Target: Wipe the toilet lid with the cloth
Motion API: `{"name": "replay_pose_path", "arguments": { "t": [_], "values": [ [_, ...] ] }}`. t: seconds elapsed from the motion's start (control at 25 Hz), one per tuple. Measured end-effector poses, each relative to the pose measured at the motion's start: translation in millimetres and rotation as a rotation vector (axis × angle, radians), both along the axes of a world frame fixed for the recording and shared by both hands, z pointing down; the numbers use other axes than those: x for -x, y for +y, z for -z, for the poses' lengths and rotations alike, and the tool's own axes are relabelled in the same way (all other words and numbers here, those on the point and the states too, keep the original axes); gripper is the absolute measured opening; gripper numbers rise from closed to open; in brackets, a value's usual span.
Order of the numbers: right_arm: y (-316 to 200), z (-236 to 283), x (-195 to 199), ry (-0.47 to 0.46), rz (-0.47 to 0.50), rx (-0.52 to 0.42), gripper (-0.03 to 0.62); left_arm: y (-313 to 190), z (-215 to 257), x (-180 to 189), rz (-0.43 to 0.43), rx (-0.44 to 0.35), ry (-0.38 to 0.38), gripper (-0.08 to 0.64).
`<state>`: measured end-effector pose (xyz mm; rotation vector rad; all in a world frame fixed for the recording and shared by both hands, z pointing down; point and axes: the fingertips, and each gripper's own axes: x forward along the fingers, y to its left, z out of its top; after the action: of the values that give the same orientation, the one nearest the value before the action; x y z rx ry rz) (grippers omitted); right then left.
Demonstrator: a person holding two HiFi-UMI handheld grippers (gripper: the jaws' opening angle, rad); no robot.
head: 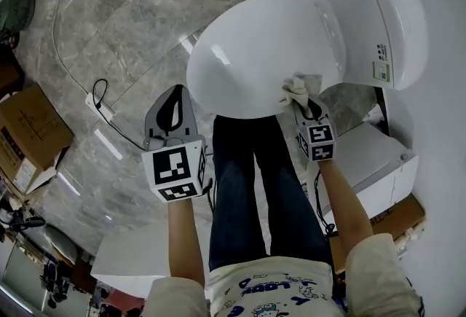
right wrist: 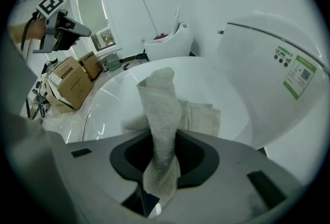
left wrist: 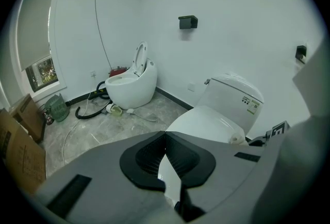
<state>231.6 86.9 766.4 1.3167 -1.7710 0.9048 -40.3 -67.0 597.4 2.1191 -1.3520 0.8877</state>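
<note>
On the near right edge of the closed white toilet lid [head: 255, 53] lies the cloth [head: 298, 87], a pale bunched towel, and the right tool [head: 301, 103] grips it. In the right gripper view a twisted fold of the cloth stands up between the two dark pads [right wrist: 198, 156], pinched there, while the rest spreads flat on the lid just beyond the jaws. Behind the lid, on the far right, rises the rounded white tank [head: 386, 9] with a green and white label [head: 381, 68] on its side.

To the left, the left tool [head: 175, 93] is held off the lid, just beside its near left rim and above the grey marble floor [head: 131, 17]. Its jaws are closed tip to tip with nothing between them; in the left gripper view only a thin slit behind the tips shows the white of the lid.

Between the two arms the person's legs [head: 247, 184] in dark jeans stand right up against the near end of the toilet. Cardboard boxes [head: 29, 133] sit at the far left of the floor, with a white power strip [head: 100, 108] and its cable nearer the toilet. Against the far wall in the left gripper view stands a second toilet [left wrist: 131, 84] with its seat raised, and a black hose [left wrist: 87, 110] is coiled on the floor beside it
</note>
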Motion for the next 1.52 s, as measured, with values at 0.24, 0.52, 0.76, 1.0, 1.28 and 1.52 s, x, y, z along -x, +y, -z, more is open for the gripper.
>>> {"name": "replay_pose_path", "arguments": {
  "t": [0.24,0.52,0.76,1.0,1.28,1.52],
  "values": [
    [10.2,-4.4,45.5,-0.021,0.106,0.024,0.1,5.1,-2.7,17.5,0.038,0.003,0.002,0.003],
    [12.9,-6.0,114.3,0.0,0.308,0.018,0.1,8.9,-3.2,47.6,0.09,0.001,-0.001,0.003],
    [6.7,-7.4,148.6,0.019,0.369,0.019,0.1,14.2,-4.7,77.0,0.145,0.002,-0.003,0.003],
    [1.8,-8.2,169.6,0.028,0.409,0.02,0.1,24.7,-6.6,111.3,0.208,0.009,-0.008,0.003],
    [-3.9,-9.6,205.3,0.036,0.518,0.014,0.1,36.7,-9.4,153.8,0.29,0.013,-0.008,0.003],
    [-11.5,-10.4,240.5,0.029,0.598,0.006,0.1,45.8,-10.1,177.9,0.34,0.017,-0.007,0.003]
  ]
}}
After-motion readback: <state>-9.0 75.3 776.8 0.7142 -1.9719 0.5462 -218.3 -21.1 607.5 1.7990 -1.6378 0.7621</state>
